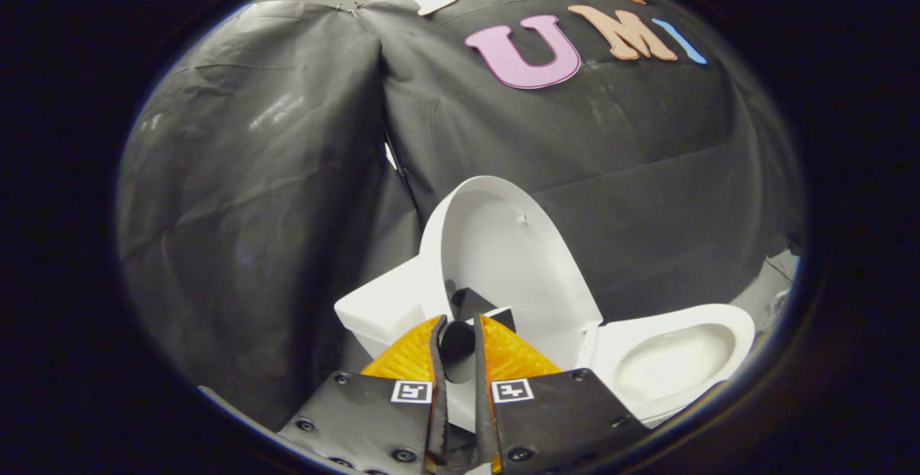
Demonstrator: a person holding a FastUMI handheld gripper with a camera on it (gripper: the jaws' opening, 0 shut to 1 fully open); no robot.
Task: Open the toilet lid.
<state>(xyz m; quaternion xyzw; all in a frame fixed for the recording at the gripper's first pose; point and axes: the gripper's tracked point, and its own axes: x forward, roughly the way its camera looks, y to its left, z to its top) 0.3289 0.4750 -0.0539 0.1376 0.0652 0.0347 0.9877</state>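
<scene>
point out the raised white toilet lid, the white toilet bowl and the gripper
raised white toilet lid [503, 259], gripper view, its inner face
white toilet bowl [672, 363], gripper view, inside of the basin
gripper [457, 325], gripper view, narrow gap between its fingertips

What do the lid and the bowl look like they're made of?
Toilet lid: likely smooth, matte white plastic; thin shell, soft shading, raised upright just beyond the nearly closed gripper. Bowl: looks like glazed ceramic; thicker rounded rim, faint sheen inside. Neither is certain.
</scene>
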